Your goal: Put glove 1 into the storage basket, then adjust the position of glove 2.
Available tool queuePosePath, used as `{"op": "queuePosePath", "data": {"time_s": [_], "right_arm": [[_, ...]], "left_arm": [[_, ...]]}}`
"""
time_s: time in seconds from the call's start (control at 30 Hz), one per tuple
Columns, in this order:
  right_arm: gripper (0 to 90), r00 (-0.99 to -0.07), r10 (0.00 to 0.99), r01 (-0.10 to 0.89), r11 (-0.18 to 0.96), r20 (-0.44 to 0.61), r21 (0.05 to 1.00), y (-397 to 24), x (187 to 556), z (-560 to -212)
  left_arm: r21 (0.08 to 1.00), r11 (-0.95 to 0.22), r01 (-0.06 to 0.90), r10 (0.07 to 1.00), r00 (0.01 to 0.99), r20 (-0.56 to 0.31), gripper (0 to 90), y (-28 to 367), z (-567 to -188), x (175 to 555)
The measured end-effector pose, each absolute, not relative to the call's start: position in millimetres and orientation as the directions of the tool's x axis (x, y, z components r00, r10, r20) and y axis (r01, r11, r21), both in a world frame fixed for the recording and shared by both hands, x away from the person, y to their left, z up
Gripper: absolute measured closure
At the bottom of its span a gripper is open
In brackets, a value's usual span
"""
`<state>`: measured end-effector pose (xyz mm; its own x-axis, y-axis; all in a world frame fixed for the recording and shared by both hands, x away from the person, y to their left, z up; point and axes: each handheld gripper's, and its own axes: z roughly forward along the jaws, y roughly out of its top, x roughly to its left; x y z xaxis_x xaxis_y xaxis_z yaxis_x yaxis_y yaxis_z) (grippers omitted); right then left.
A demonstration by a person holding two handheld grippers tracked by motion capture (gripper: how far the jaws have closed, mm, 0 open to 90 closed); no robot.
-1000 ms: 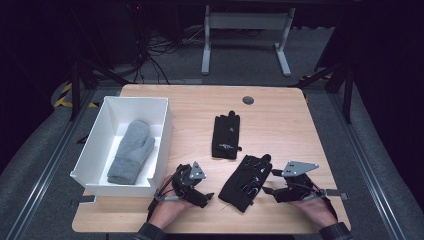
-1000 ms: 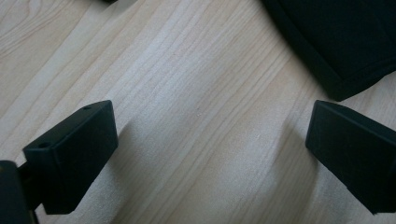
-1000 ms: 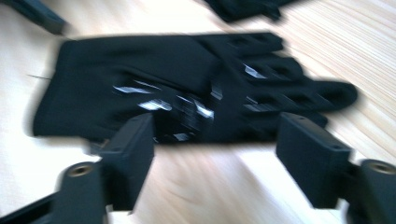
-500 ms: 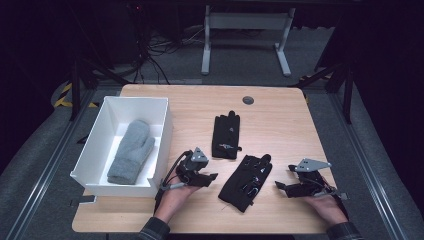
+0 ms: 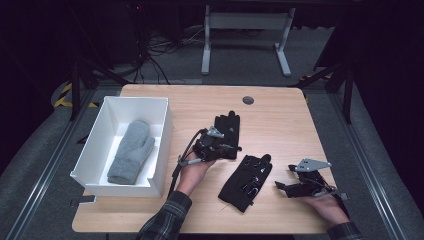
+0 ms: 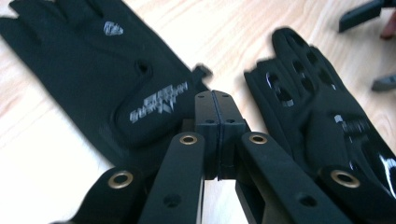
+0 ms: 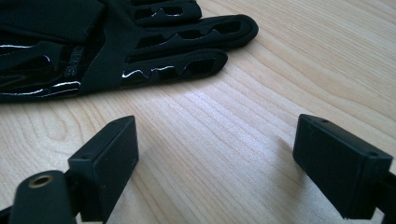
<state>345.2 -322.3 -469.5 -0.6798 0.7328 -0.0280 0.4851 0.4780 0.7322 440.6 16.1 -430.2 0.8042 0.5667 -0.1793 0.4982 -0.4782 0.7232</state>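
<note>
A pale wooden bench point(image 5: 280, 115) with rounded corners fills the middle of the high view, a small dark round plug point(image 5: 248, 100) set near its far edge. Around it lies grey carpeted floor point(image 5: 45, 150); a white metal frame point(image 5: 245, 35) stands on it in the upper centre, and loose cables point(image 5: 150, 55) trail in the dim upper left, near a strip of yellow-and-black tape point(image 5: 65, 95).

A white box point(image 5: 160, 145) sits on the bench's left part, with a grey mitten point(image 5: 131, 150) lying inside.

Two black gloves lie flat on the wood. The far glove point(image 5: 228, 127) is at mid-frame; the near glove point(image 5: 246, 181) lies lower and to the right, close beside it.

The left gripper point(image 5: 216, 149) is over the near end of the far glove. In the left gripper view its jaws are pressed together with nothing between them, having just been closing, and both gloves lie beyond their tips.

The right gripper point(image 5: 287, 186) rests low at the lower right of the frame, just right of the near glove. Its jaws are spread wide over bare wood, having just been opening, with nothing between them.
</note>
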Motion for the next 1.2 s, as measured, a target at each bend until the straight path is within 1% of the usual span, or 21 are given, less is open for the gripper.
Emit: {"op": "queuePosePath", "data": {"time_s": [0.03,0.23,0.27,0.33,0.43,0.87,1.07,1.2], "right_arm": [[14.5,-0.68,0.733,0.486,0.478,-0.027,0.732,-322.4,345.2,-469.5],[14.5,-0.68,0.732,0.485,0.478,-0.027,0.732,-322.4,345.2,-469.5],[14.5,-0.68,0.732,0.485,0.478,-0.028,0.732,-322.4,345.2,-469.5],[14.5,-0.68,0.732,0.485,0.478,-0.028,0.732,-322.4,345.2,-469.5],[14.5,-0.68,0.732,0.485,0.478,-0.028,0.732,-322.4,345.2,-469.5],[14.6,-0.679,0.733,0.485,0.477,-0.028,0.733,-322.3,345.2,-469.7],[14.6,-0.678,0.734,0.486,0.477,-0.028,0.732,-322.5,344.9,-469.5],[14.6,-0.677,0.736,0.488,0.476,-0.027,0.732,-322.7,344.6,-469.5]], "left_arm": [[0.726,-0.47,0.501,0.561,0.805,-0.192,90.0,10.1,-431.4,445.6],[0.709,-0.496,0.501,0.55,0.813,-0.19,90.0,-8.7,-440.5,454.7],[0.681,-0.525,0.511,0.555,0.812,-0.181,90.0,-13.8,-447.2,456.4],[0.659,-0.547,0.515,0.56,0.811,-0.169,90.0,-14.2,-453.3,456.8],[0.656,-0.54,0.527,0.562,0.807,-0.185,90.0,-8.6,-457.7,453.6],[0.631,-0.57,0.526,0.565,0.809,-0.164,90.0,21.9,-455.6,425.5],[0.601,-0.598,0.529,0.572,0.808,-0.142,90.0,37.8,-452.7,409.1],[0.58,-0.601,0.55,0.592,0.794,-0.139,90.0,50.2,-450.8,396.0]]}}
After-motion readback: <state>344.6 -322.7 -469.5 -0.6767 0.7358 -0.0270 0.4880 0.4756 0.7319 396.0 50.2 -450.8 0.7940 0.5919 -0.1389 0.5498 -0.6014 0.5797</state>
